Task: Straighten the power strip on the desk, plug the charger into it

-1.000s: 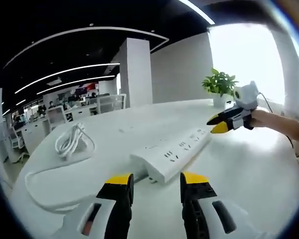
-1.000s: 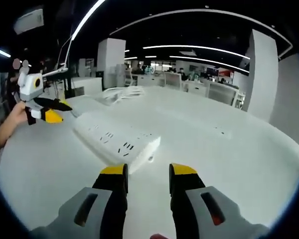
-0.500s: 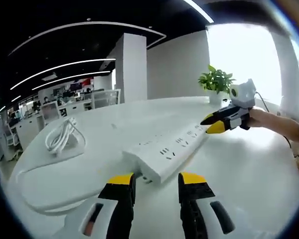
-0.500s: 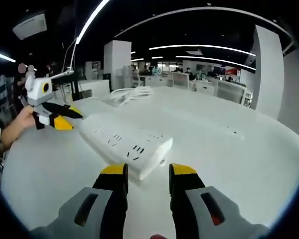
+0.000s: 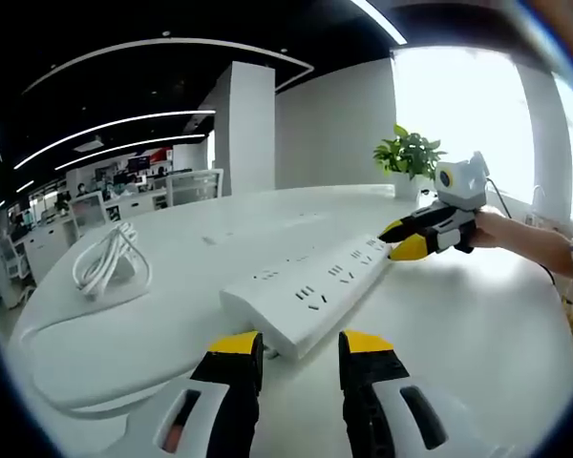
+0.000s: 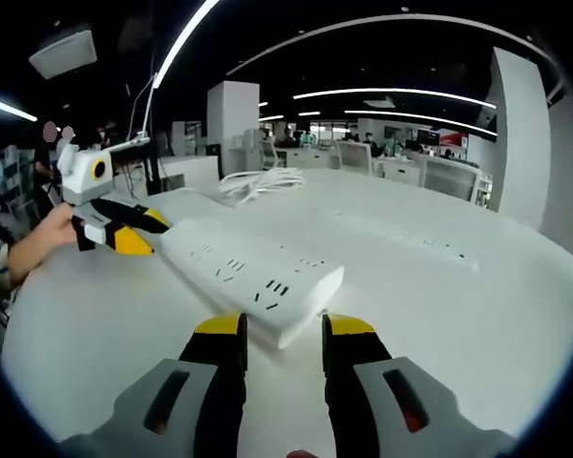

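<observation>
A long white power strip point(image 5: 306, 291) lies on the white desk point(image 5: 477, 324), its sockets facing up. My left gripper point(image 5: 300, 343) is open, and the strip's near end sits just ahead of its yellow-tipped jaws. My right gripper point(image 5: 404, 240) comes in from the right at the strip's far end, held by a hand. In the right gripper view the same strip point(image 6: 253, 272) runs away from my open right gripper point(image 6: 284, 326), and the left gripper point(image 6: 134, 229) is at its other end. A coiled white charger cable point(image 5: 105, 262) lies left of the strip, also seen as a coil point(image 6: 263, 179).
A potted green plant point(image 5: 415, 157) stands at the desk's far side by a bright window. A thin white cord point(image 5: 86, 334) curves across the desk near the coil. Office desks and chairs fill the background. A person's forearm point(image 5: 535, 243) reaches in from the right.
Both grippers have come closer to the two ends of the power strip, which looms larger between each pair of jaws. The jaws' opening looks the same.
</observation>
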### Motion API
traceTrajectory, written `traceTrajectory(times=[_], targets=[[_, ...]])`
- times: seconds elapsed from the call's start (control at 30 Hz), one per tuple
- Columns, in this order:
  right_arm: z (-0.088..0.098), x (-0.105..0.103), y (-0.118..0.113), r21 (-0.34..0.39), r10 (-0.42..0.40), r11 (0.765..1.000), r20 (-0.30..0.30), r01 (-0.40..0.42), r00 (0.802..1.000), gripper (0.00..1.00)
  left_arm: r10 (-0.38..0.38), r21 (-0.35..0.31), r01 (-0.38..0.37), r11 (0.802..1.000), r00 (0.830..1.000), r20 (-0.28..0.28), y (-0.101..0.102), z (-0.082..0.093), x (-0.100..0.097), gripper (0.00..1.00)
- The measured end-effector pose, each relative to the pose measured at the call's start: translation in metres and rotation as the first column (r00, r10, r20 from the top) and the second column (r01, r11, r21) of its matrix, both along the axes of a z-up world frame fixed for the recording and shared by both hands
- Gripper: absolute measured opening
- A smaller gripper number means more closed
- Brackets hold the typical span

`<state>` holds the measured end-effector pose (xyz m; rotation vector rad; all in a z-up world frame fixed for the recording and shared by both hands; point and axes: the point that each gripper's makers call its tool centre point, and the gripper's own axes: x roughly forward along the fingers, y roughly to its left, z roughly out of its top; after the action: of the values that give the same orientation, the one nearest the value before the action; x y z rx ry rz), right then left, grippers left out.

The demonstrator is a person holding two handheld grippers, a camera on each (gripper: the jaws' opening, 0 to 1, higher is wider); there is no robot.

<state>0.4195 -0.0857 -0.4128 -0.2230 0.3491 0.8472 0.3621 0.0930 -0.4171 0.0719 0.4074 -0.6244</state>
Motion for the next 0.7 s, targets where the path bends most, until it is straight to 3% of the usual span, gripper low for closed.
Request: traceTrajectory(times=[0.7], targets=[[0.0026,-0.0009,0.0082,0.045,0.027,0.999,0.014,-0.028,1.000,0.30,0.008,0.006,-0.008,1.000,1.000,0.007,-0.0032,0.0005,0.0042,0.32]])
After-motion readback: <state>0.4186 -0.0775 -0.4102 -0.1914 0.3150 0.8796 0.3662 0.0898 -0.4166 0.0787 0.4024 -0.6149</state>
